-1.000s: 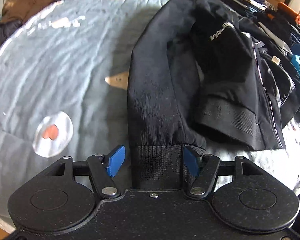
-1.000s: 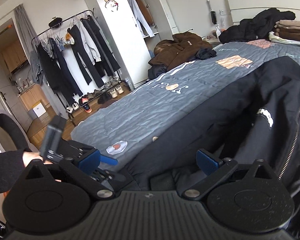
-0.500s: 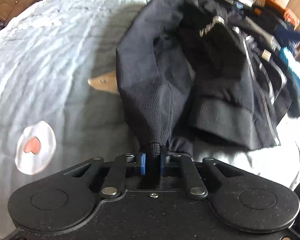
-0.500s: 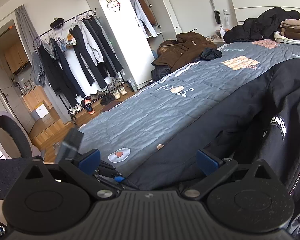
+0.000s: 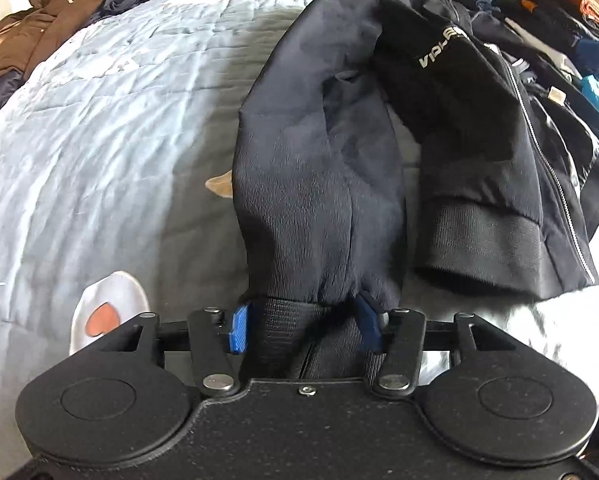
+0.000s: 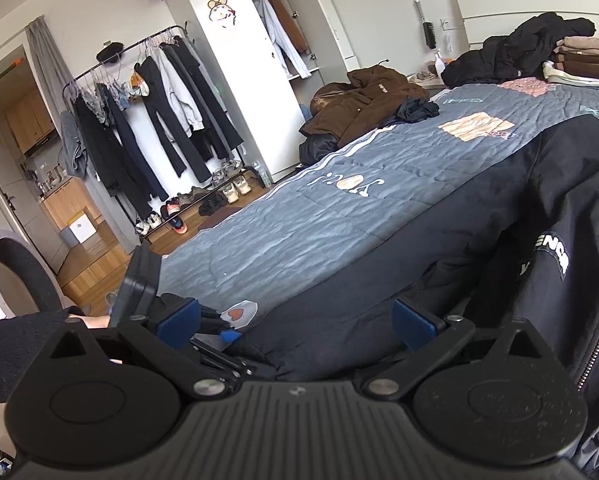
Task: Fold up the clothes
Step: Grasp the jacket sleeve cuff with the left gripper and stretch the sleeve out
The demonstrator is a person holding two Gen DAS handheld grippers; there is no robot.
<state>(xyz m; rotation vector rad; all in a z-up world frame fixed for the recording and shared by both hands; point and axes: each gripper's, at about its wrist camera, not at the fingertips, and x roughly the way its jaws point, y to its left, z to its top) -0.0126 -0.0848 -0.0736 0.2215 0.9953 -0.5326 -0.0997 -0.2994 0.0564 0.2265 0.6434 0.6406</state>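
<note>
The left tongs (image 5: 303,326) have just been opening, half-spread around the black jacket's cuff (image 5: 299,336); right tongs (image 6: 295,322) gape wide, empty.

A lived-in home bedroom. Ahead of the right tool (image 6: 295,324) stretches a bed (image 6: 299,224) with a blue-grey quilt; beyond it stand a garment rack (image 6: 139,120) hung with clothes, shoes (image 6: 227,192) beneath, a white wardrobe (image 6: 251,80) and a wooden floor (image 6: 95,264).
</note>
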